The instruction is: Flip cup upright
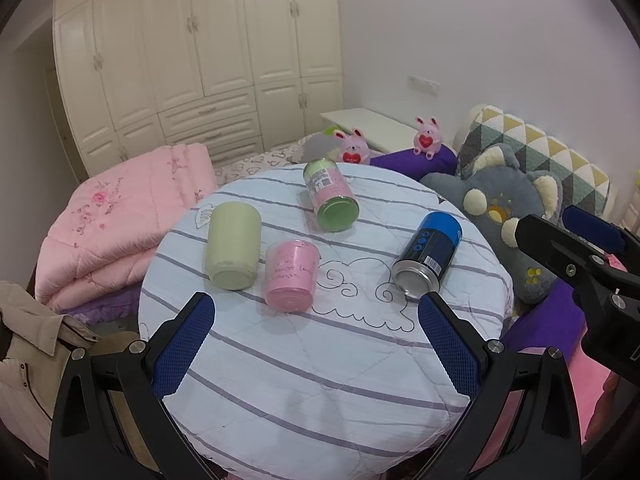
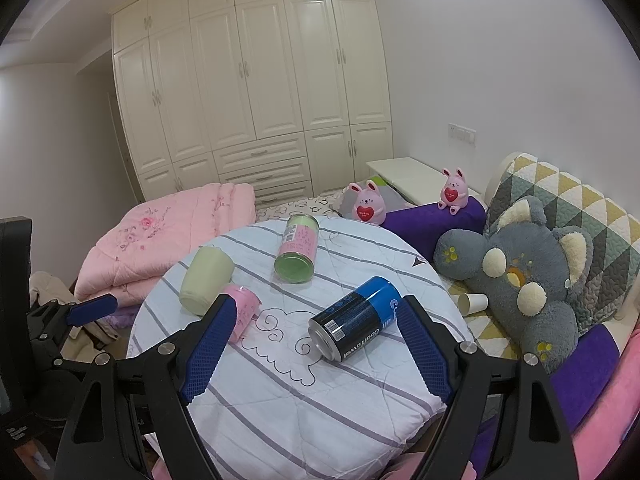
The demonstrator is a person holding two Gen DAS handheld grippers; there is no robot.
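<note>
Four cups lie on their sides on a round table with a striped white cloth [image 1: 320, 380]. A pale green cup [image 1: 232, 246] is at the left, also in the right wrist view [image 2: 204, 280]. A pink cup [image 1: 291, 274] lies beside it, partly hidden by my finger in the right wrist view [image 2: 244, 308]. A green-and-pink jar [image 1: 330, 194] lies at the back [image 2: 298, 248]. A blue can [image 1: 428, 256] lies at the right [image 2: 356, 318]. My left gripper [image 1: 316, 320] is open and empty, short of the pink cup. My right gripper [image 2: 316, 324] is open and empty, just short of the blue can.
A folded pink quilt [image 1: 120, 216] lies left of the table. A grey plush toy [image 1: 504, 208], purple cushions [image 2: 432, 216] and two pink bunny toys [image 1: 354, 148] sit behind and to the right. A paper cup [image 2: 474, 302] lies on the bed. A wardrobe [image 2: 256, 80] stands behind.
</note>
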